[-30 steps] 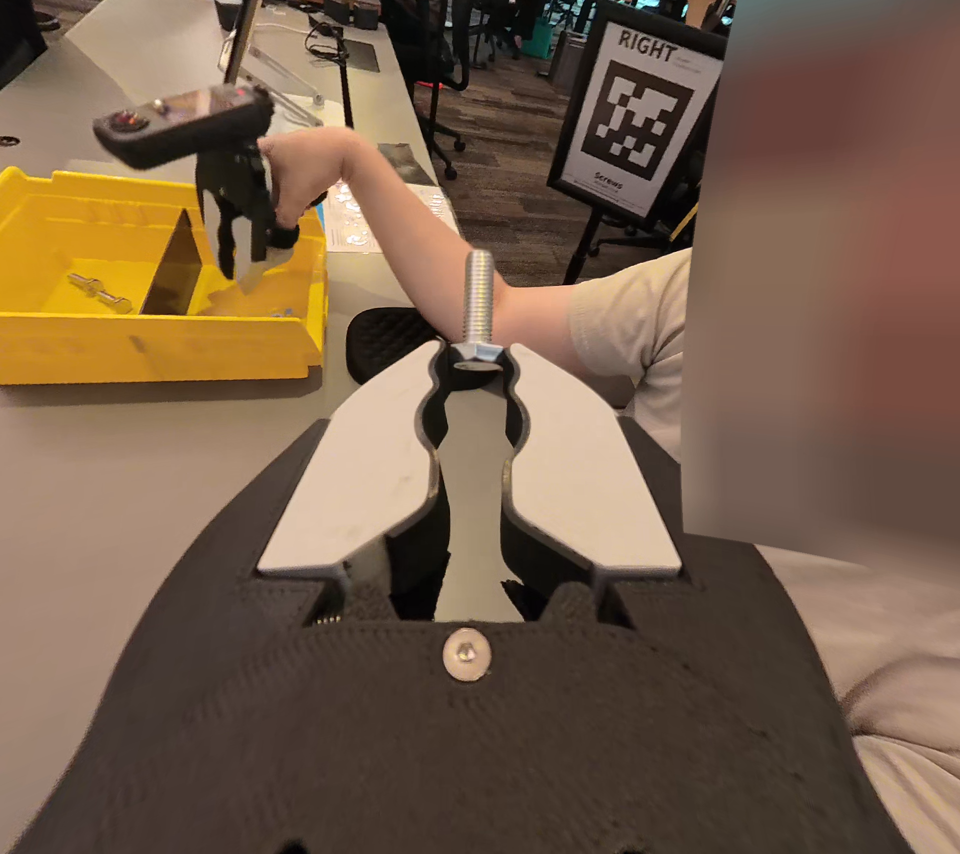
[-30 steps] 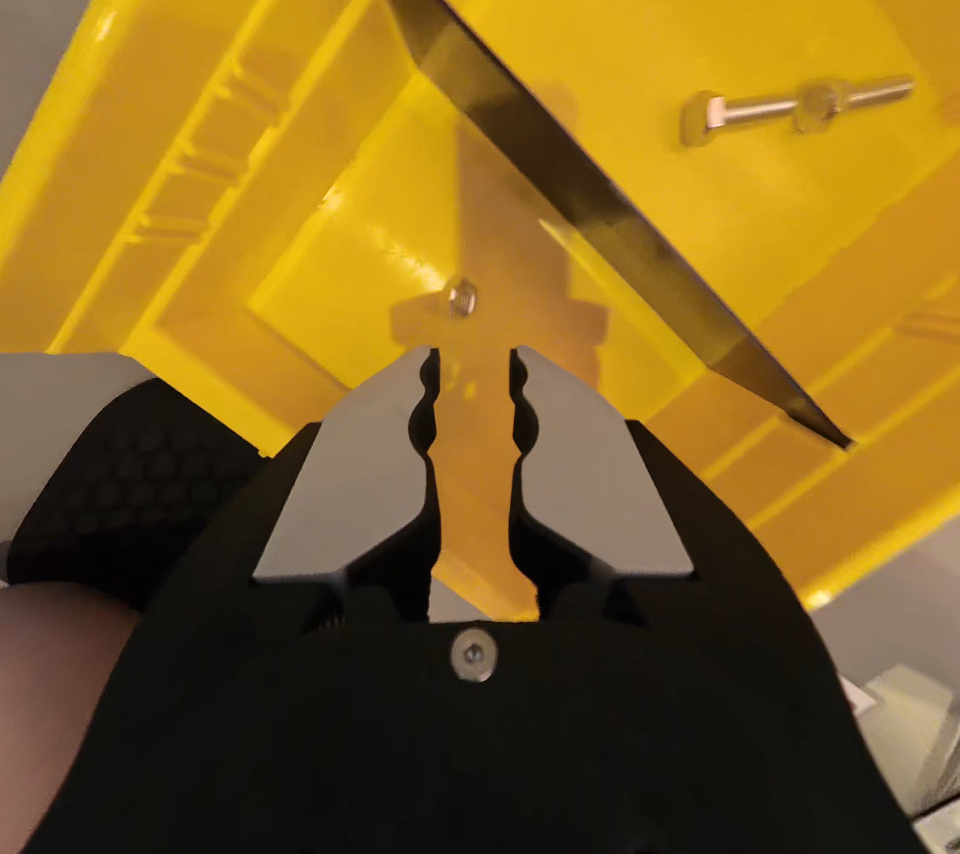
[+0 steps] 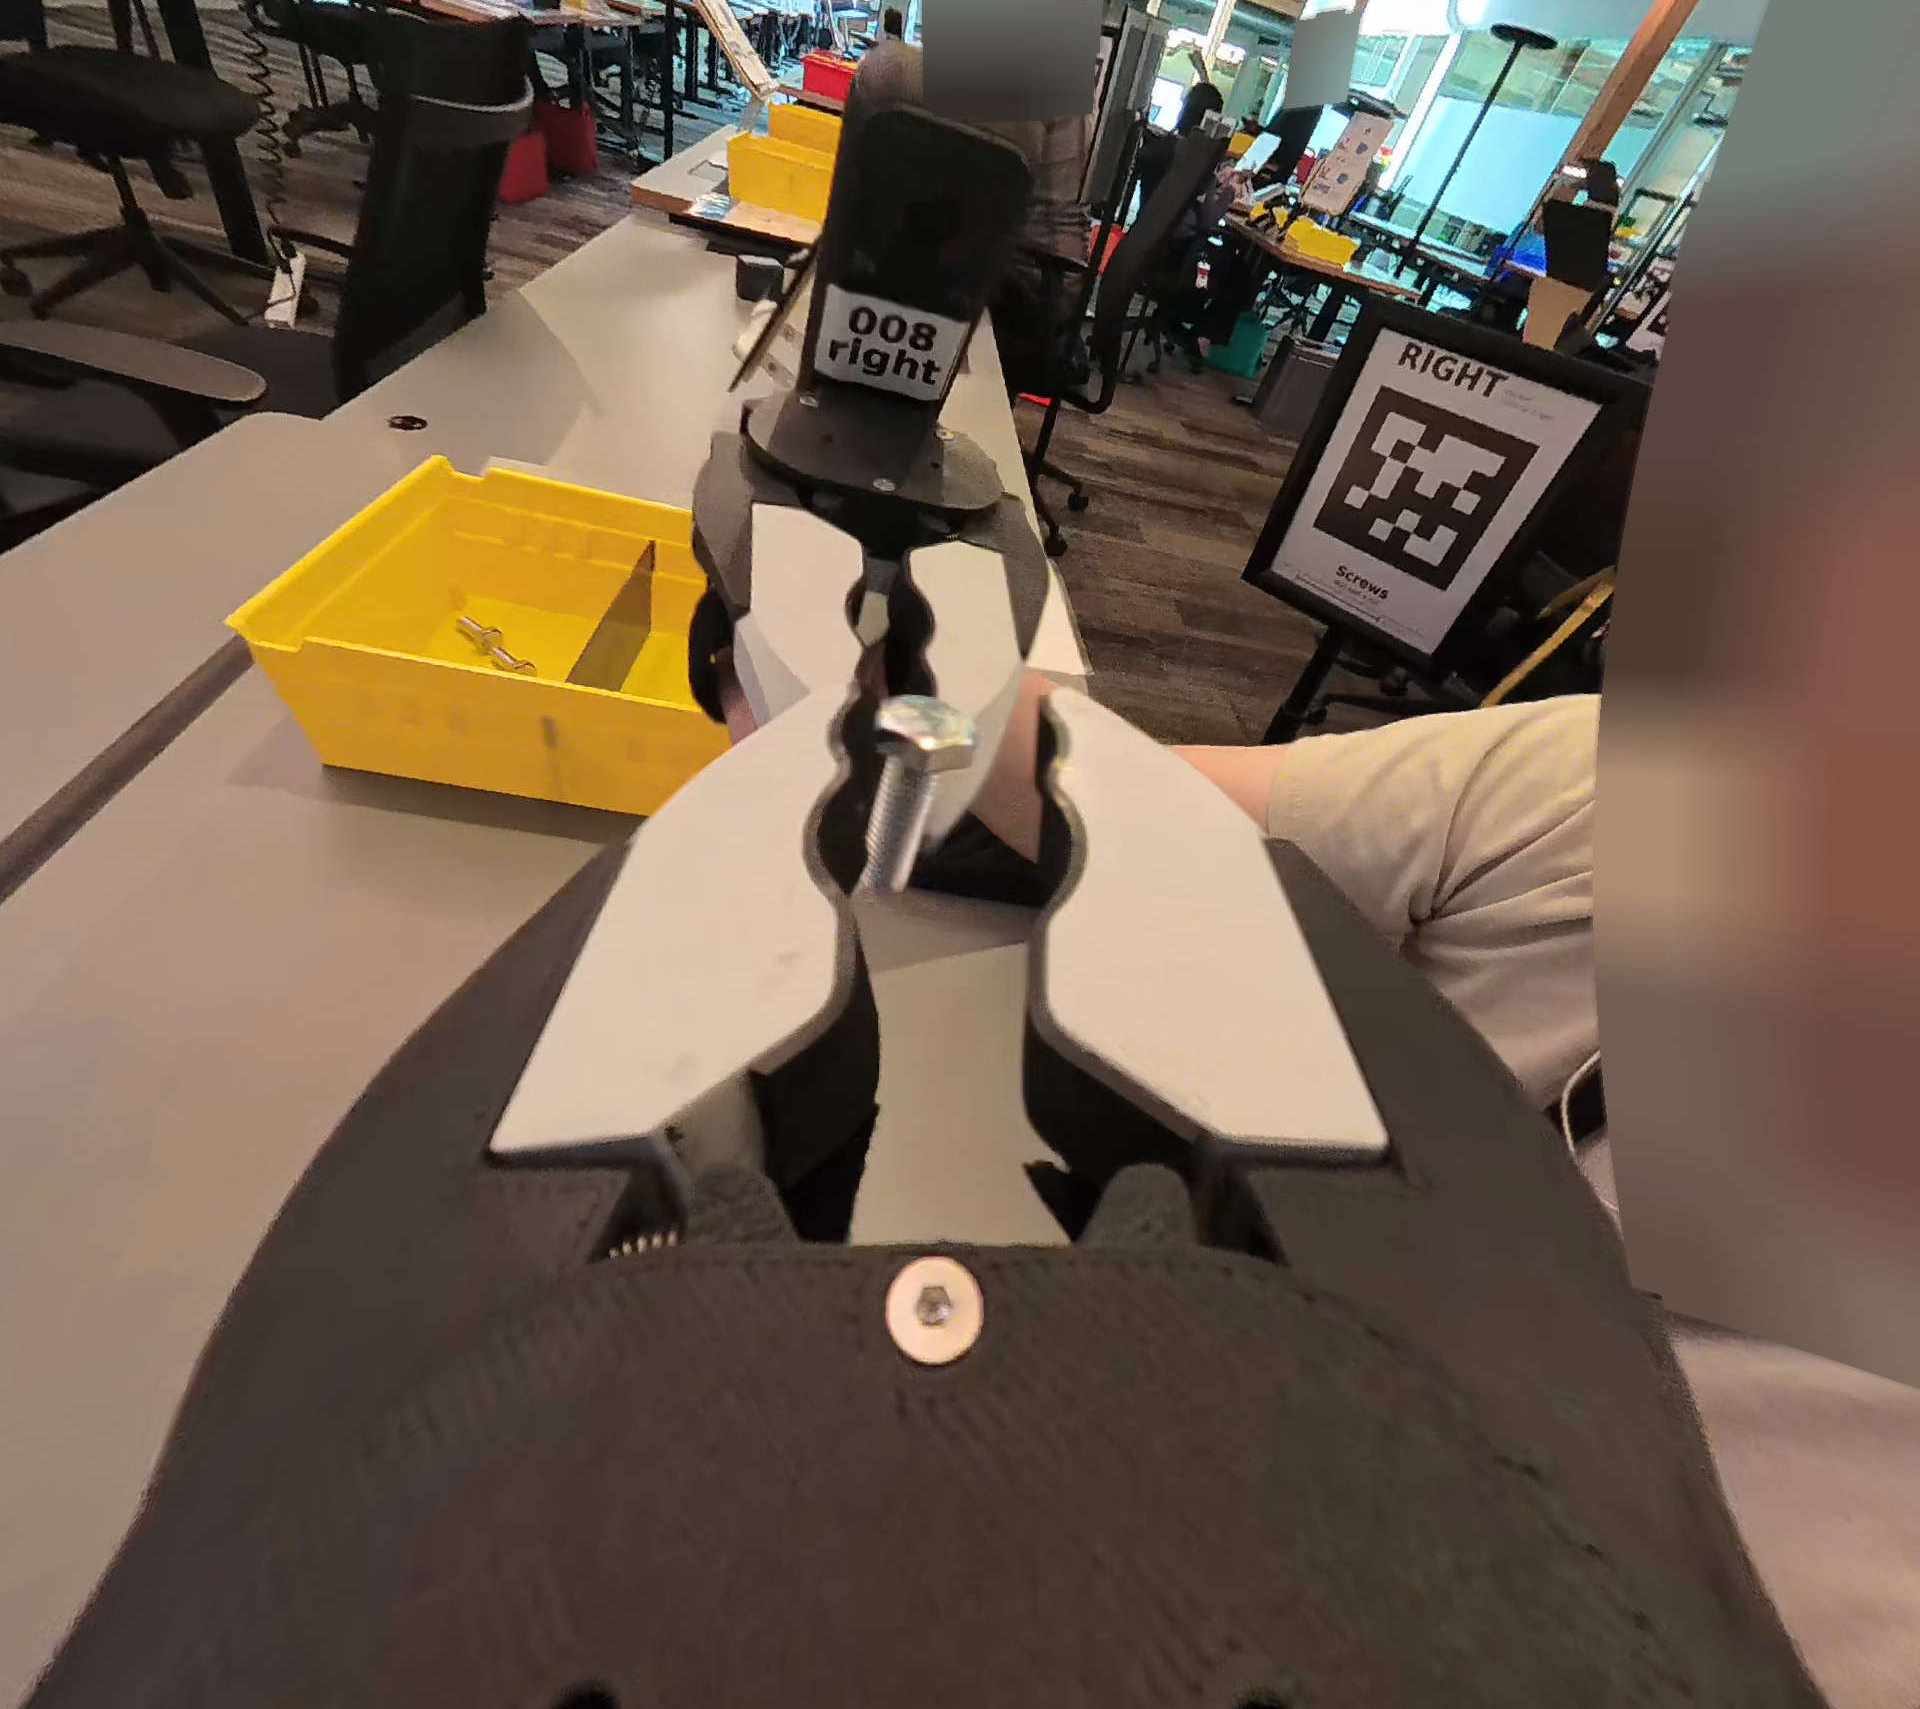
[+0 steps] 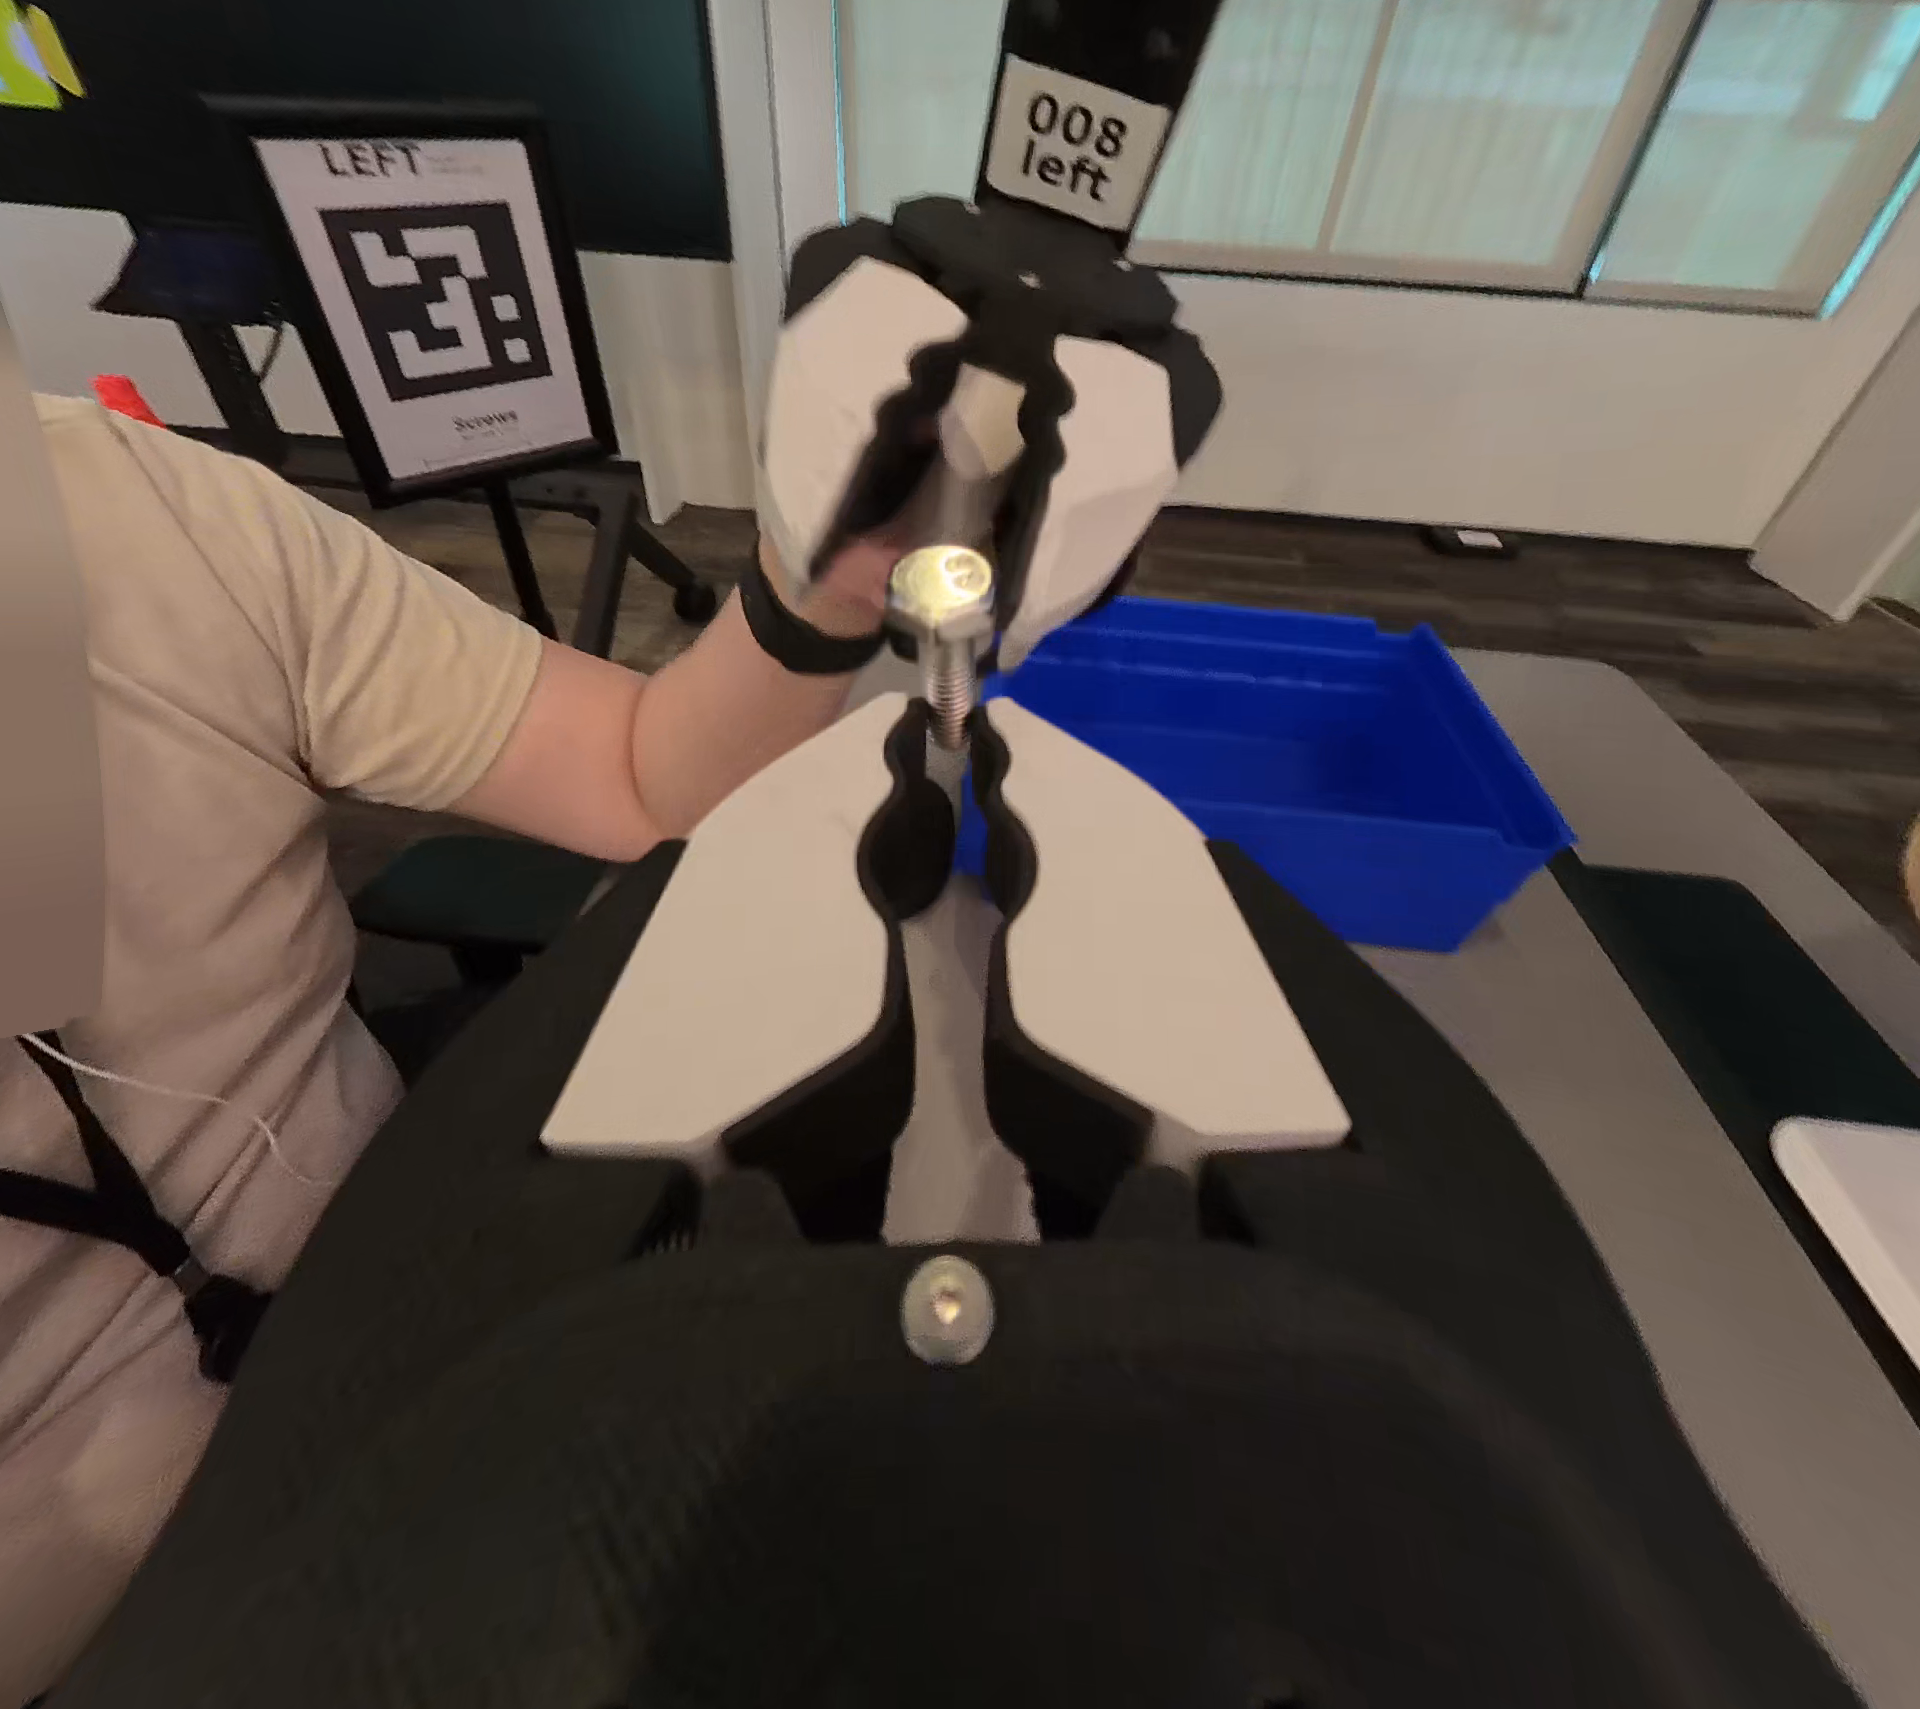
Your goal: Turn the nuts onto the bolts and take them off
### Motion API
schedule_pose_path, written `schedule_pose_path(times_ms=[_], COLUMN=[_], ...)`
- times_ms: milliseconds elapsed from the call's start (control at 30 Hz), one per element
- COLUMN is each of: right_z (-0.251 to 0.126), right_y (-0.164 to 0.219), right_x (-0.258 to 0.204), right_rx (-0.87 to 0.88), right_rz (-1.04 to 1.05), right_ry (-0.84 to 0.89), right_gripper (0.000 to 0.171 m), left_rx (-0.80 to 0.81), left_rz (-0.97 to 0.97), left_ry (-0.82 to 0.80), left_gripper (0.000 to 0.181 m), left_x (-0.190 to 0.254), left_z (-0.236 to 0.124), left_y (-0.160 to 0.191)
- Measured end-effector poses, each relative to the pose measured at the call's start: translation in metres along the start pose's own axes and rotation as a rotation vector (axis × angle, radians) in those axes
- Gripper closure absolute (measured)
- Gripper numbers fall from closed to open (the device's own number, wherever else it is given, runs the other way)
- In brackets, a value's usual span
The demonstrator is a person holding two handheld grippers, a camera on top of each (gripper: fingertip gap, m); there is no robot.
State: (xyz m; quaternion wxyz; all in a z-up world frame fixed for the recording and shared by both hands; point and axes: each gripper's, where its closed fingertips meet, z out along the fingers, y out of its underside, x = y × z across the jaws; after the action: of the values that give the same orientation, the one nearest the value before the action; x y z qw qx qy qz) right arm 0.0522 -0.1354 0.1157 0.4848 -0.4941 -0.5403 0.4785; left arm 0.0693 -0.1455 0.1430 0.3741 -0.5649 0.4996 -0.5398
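Starting at the closest point, the right gripper (image 4: 945, 714) is seen clenched: its two fingers are pressed onto the threaded shank of a steel hex bolt (image 4: 940, 610), just under the head. The bolt is held almost upright in the air above the grey table (image 3: 260, 932), with the head on top. No nut can be made out on it, although part of the shank is hidden between the fingers.

The left gripper (image 3: 935, 714) is placed opposite, tip to tip with the right one. Its jaws stand well apart on both sides of the bolt, and the pads are not seen pressing on it, so it is judged to be released.

Farther on the table a yellow bin (image 3: 343, 620) is found, split by a dark divider (image 3: 618, 620). In its left compartment a second bolt with a nut on its shank (image 3: 494, 646) is lying. On the other side a blue bin (image 4: 1299, 786) is standing, and nothing can be seen inside it from this angle. Behind, a framed marker sign (image 3: 1423, 485) is set on a stand.

As for progress, one bolt and nut appear already assembled in the yellow bin. For the held bolt the work seems to be at a start or an end: a nut is probably still to be brought and turned on, or was already taken off. It cannot be decided from these views.
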Motion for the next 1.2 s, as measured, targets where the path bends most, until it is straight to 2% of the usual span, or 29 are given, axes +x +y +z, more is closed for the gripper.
schedule_pose_path(times_ms=[67, 100, 200, 267, 367, 433, 500, 567, 667, 767, 833, 867, 933, 1033, 1100, 1133, 1200], right_z=[-0.021, -0.039, -0.107, -0.142, -0.166, -0.155, -0.129, -0.096, -0.032, 0.034, 0.054, 0.058, 0.061, 0.052, 0.04, 0.029, 0.007], right_y=[-0.002, -0.005, 0.002, 0.022, 0.046, 0.06, 0.075, 0.091, 0.124, 0.161, 0.198, 0.209, 0.211, 0.196, 0.211, 0.222, 0.243], right_x=[0.015, 0.028, 0.069, 0.08, 0.092, 0.089, 0.084, 0.087, 0.095, 0.092, 0.086, 0.076, 0.061, -0.01, -0.044, -0.066, -0.111], right_rx=[-0.011, 0.0, -0.018, -0.061, -0.127, -0.22, -0.33, -0.416, -0.462, -0.427, -0.552, -0.611, -0.62, -0.632, -0.78, -0.881, -1.042], right_rz=[-0.033, -0.048, -0.022, 0.101, 0.176, 0.174, 0.117, 0.065, 0.118, 0.185, 0.221, 0.239, 0.247, 0.274, 0.213, 0.195, 0.219], right_ry=[0.08, 0.157, 0.379, 0.406, 0.469, 0.445, 0.397, 0.378, 0.314, 0.216, 0.169, 0.108, 0.038, -0.311, -0.415, -0.5, -0.663], right_gripper=[0.17, 0.17, 0.17, 0.171, 0.171, 0.171, 0.17, 0.155, 0.137, 0.137, 0.142, 0.144, 0.153, 0.156, 0.158, 0.167, 0.17], left_rx=[0.018, 0.033, 0.095, 0.108, 0.09, 0.068, 0.074, 0.054, 0.023, 0.027, 0.021, 0.019, 0.021, 0.016, 0.014, 0.01, -0.002], left_rz=[-0.001, 0.0, -0.019, -0.035, -0.058, -0.067, -0.058, -0.054, -0.05, -0.054, -0.046, -0.041, -0.028, -0.015, -0.018, -0.022, -0.032], left_ry=[-0.018, -0.028, -0.056, -0.052, -0.089, -0.106, -0.142, -0.208, -0.266, -0.262, -0.261, -0.261, -0.26, -0.244, -0.241, -0.237, -0.229], left_gripper=[0.145, 0.148, 0.151, 0.161, 0.158, 0.156, 0.156, 0.156, 0.154, 0.154, 0.154, 0.154, 0.154, 0.154, 0.154, 0.153, 0.153], left_x=[-0.001, -0.001, -0.002, -0.003, -0.011, -0.015, -0.02, -0.03, -0.038, -0.036, -0.034, -0.032, -0.027, -0.019, -0.018, -0.017, -0.016], left_z=[-0.01, -0.016, -0.032, -0.041, -0.048, -0.05, -0.054, -0.058, -0.063, -0.066, -0.068, -0.069, -0.074, -0.08, -0.084, -0.085, -0.088], left_y=[-0.005, -0.008, -0.018, -0.019, -0.016, -0.013, -0.013, -0.01, -0.005, -0.006, -0.006, -0.006, -0.007, -0.007, -0.007, -0.006, -0.004])
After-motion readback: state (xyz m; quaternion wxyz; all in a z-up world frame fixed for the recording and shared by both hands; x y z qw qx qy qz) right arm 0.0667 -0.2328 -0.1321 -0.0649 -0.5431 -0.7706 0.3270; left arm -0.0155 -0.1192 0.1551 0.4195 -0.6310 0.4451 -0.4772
